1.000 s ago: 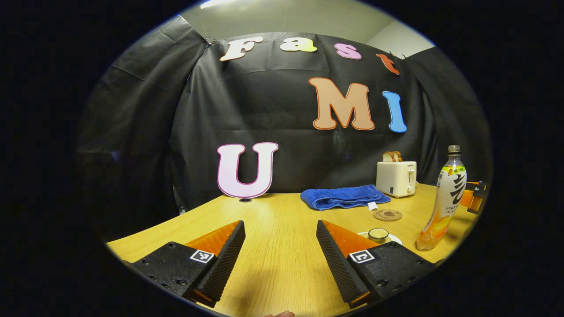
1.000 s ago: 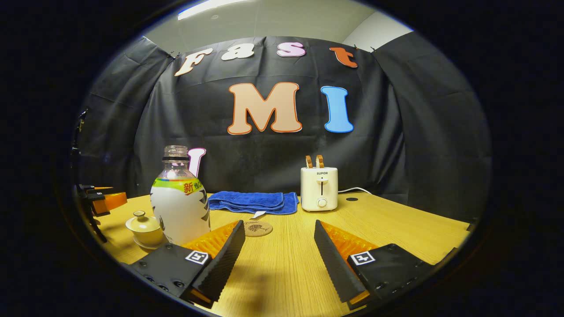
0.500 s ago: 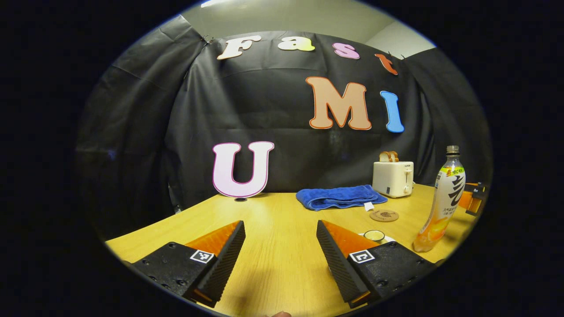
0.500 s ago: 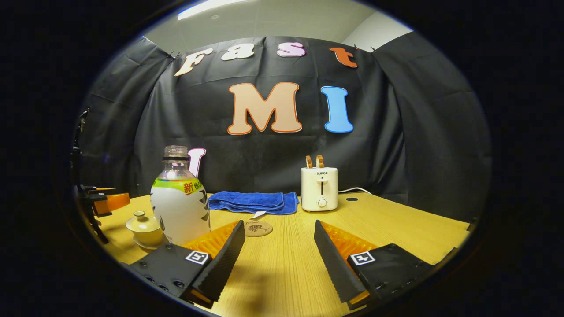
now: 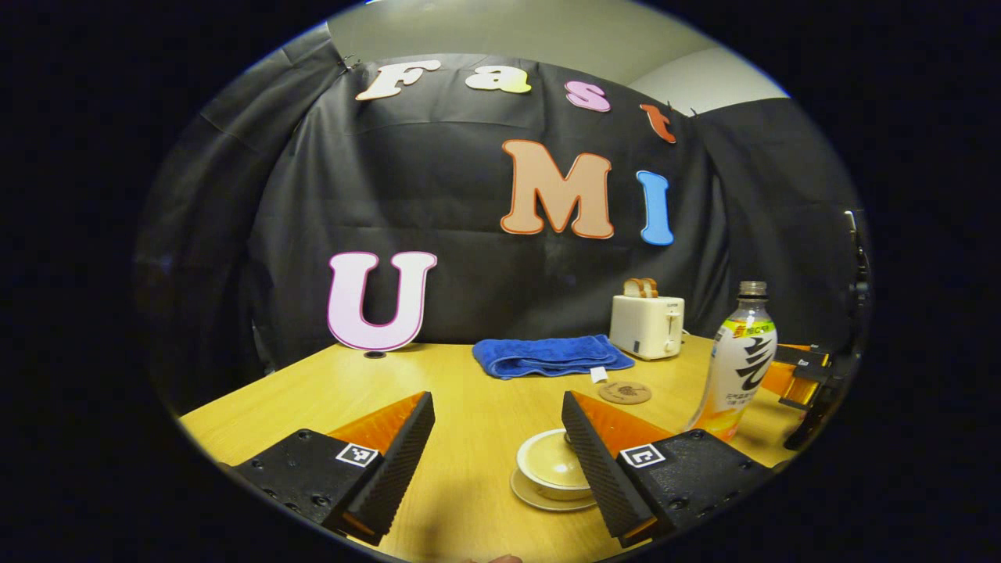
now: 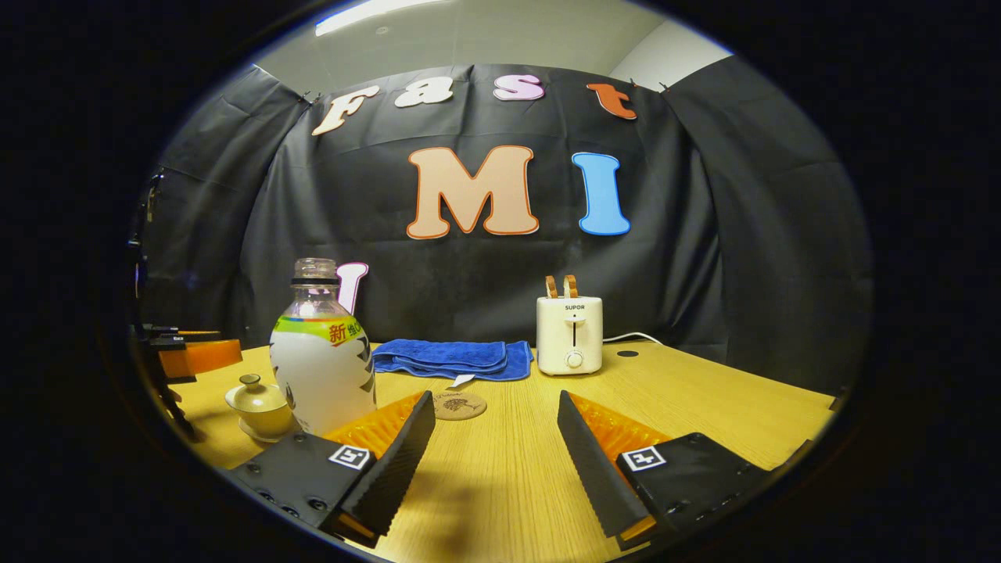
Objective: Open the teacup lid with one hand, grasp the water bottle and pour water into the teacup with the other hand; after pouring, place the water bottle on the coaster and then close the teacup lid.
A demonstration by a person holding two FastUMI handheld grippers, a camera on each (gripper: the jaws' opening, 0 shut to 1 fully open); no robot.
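A pale lidded teacup (image 5: pixel 550 467) sits on its saucer (image 5: pixel 529 493), low in the left gripper view. It is just left of my left gripper's (image 5: pixel 496 400) right finger, which hides part of it. That gripper is open and holds nothing. A capless water bottle (image 5: pixel 739 361) stands farther right, with the round cork coaster (image 5: pixel 624 392) behind the cup. In the right gripper view the bottle (image 6: pixel 322 361) stands just left of my open right gripper (image 6: pixel 495 399). The teacup (image 6: pixel 258 401) is beyond it and the coaster (image 6: pixel 459 405) ahead.
A folded blue towel (image 5: pixel 551 356) and a white toaster (image 5: pixel 647 327) holding bread stand at the back of the wooden table (image 5: pixel 313 391). The right gripper (image 5: pixel 805 375) shows at the far right. Towel (image 6: pixel 450 358), toaster (image 6: pixel 569 335) and left gripper (image 6: pixel 191 356) also appear in the right gripper view.
My left gripper has swung toward the teacup, which now lies close beside its right finger. The right gripper has barely moved. Both stay open.
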